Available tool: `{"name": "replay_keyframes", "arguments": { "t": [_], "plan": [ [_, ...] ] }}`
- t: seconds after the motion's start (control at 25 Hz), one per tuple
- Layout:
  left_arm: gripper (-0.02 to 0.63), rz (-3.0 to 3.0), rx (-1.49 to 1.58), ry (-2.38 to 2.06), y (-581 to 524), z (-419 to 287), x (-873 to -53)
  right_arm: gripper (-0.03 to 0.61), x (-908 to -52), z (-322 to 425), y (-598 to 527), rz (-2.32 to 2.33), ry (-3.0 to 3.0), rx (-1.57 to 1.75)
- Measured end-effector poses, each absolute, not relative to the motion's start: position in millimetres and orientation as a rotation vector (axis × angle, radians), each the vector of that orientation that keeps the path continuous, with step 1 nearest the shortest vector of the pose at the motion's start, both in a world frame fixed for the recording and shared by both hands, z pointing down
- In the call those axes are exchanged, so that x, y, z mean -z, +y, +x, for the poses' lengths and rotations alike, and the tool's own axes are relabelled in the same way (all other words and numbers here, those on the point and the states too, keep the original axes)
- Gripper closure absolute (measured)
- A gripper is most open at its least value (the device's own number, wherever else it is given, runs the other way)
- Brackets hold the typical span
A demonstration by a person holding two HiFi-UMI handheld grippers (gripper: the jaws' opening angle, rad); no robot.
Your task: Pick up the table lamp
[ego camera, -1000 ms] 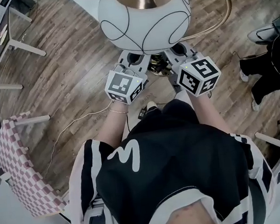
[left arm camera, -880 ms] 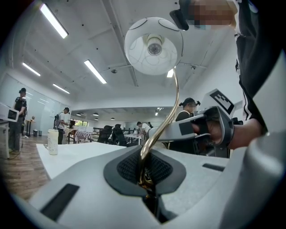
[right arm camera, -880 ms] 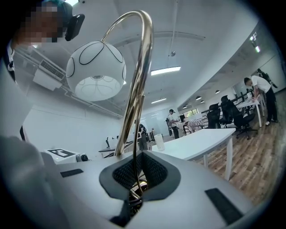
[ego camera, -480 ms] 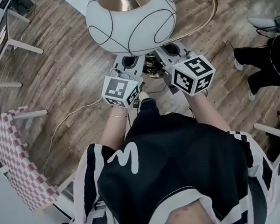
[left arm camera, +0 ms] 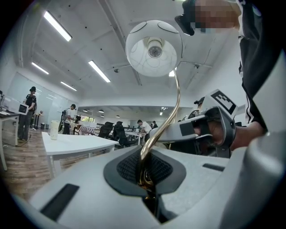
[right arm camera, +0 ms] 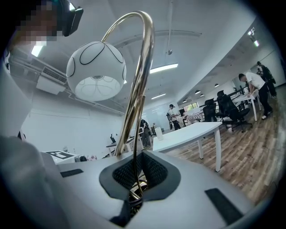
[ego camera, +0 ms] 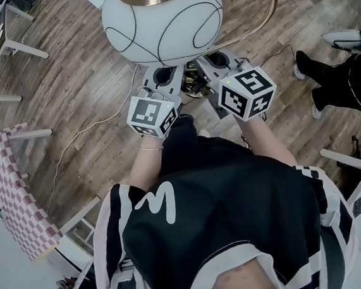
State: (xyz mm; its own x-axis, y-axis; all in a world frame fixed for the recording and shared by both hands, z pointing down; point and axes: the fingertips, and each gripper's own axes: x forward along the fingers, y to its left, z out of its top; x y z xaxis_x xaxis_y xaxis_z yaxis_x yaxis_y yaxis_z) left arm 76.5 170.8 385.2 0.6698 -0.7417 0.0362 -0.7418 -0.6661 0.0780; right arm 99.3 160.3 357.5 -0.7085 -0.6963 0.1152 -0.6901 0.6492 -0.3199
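Above the wood floor (ego camera: 81, 106), the table lamp (ego camera: 163, 28) is held in the air.
Fingers (left arm camera: 80, 183) of the left gripper (left arm camera: 146, 181) and right gripper (right arm camera: 134, 185) are both clamped on its brass stem (right arm camera: 137, 85), which rises upright; the shade (right arm camera: 96, 71) hangs ahead.

My left gripper (left arm camera: 145, 178) and right gripper (right arm camera: 134, 180), level and side by side, both clamp the lamp stem (right arm camera: 140, 80).
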Motion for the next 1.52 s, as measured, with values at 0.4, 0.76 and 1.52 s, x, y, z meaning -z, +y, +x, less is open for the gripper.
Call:
{"name": "replay_keyframes", "arguments": {
  "t": [0.4, 0.76, 1.52],
  "plan": [
    [0.609, 2.817, -0.019, -1.241, 180.0, 88.5, -382.7, 0.561, -354.3, 112.9, 170.7, -1.216, 2.794, 0.504],
    [0.609, 2.793, -0.025, -1.253, 187.4, 80.2, -385.6, 0.563, -357.3, 103.9, 178.0, -1.187, 2.811, 0.533],
    [0.609, 2.773, -0.010, -1.289, 192.6, 81.1, -381.5, 0.563, -353.8, 104.9, 182.6, -1.164, 2.825, 0.535]
  ]
}}
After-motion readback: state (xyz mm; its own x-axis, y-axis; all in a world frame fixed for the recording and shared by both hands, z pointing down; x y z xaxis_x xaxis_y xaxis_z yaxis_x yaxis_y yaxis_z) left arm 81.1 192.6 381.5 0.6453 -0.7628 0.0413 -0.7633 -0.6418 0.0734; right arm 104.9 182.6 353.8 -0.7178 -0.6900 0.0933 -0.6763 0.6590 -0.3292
